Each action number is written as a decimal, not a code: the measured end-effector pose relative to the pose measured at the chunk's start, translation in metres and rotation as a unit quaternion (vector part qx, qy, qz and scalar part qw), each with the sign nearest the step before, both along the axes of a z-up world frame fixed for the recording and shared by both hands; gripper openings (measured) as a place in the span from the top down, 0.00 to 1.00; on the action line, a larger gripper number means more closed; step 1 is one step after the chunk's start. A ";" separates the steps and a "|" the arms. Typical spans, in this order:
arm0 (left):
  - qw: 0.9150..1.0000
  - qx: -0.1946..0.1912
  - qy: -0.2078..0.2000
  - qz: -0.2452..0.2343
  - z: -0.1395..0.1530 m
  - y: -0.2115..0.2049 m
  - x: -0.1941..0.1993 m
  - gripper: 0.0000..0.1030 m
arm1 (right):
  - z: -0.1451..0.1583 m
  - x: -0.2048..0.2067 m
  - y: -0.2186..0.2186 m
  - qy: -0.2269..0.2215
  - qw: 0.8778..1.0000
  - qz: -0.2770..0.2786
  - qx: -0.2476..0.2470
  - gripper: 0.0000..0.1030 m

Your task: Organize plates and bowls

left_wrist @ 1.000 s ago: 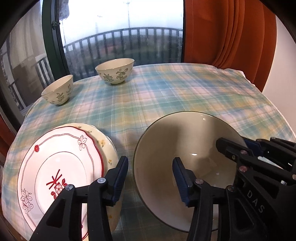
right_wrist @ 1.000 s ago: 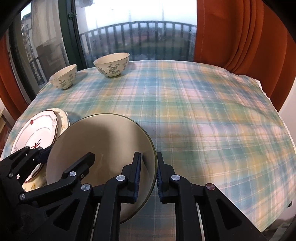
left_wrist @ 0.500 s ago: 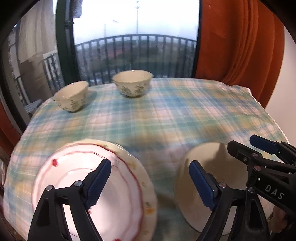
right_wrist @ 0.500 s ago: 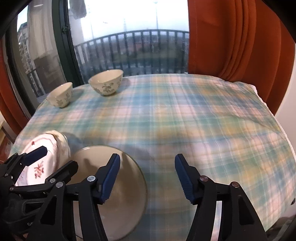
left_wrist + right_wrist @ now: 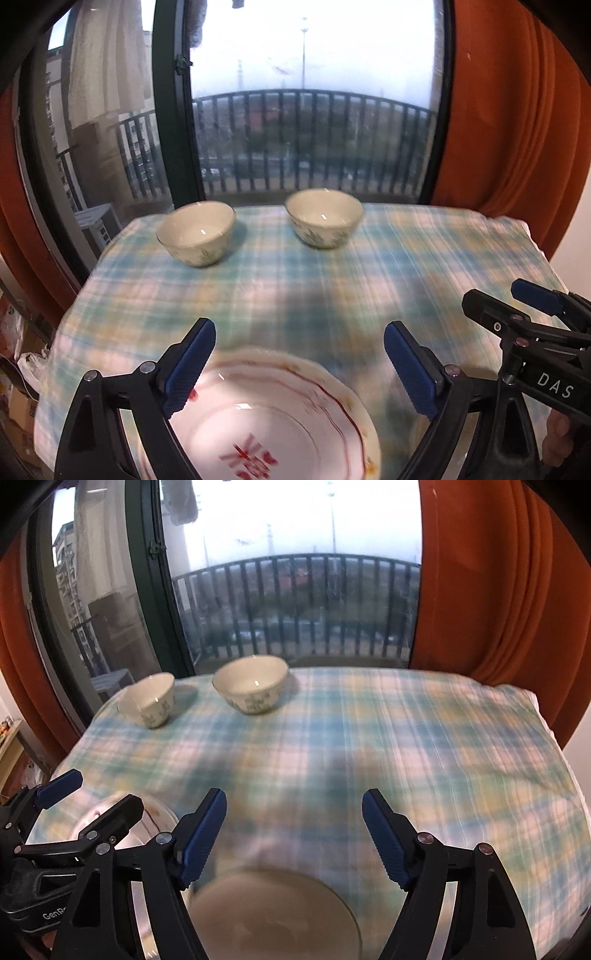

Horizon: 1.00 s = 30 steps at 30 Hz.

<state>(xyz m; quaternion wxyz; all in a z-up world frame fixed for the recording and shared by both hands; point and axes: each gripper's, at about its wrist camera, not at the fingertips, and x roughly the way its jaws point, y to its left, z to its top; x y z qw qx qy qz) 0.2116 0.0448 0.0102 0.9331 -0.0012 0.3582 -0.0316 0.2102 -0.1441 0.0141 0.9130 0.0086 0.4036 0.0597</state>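
My left gripper (image 5: pixel 299 363) is opening above the red-patterned plate (image 5: pixel 273 417), pinching nothing; my right gripper (image 5: pixel 293 836) (also opening) hangs empty over the cream plate (image 5: pixel 273 915).

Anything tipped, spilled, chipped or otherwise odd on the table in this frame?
Nothing stands out. Both small bowls stand upright and apart at the far edge; the red-patterned plate and plain plate lie flat on the cloth. Motion blur hides fine chips.
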 end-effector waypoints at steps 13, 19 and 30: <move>0.999 0.030 -0.022 0.038 0.026 0.054 0.042 0.09 | 0.034 0.048 0.055 -0.010 1.000 0.019 -0.005 0.24; 0.998 0.021 -0.018 0.059 0.029 0.079 0.069 0.09 | 0.046 0.062 0.089 -0.041 0.998 0.038 -0.035 0.24; 0.995 0.019 -0.012 0.094 0.027 0.123 0.124 0.09 | 0.052 0.121 0.147 -0.065 0.996 0.058 -0.034 0.24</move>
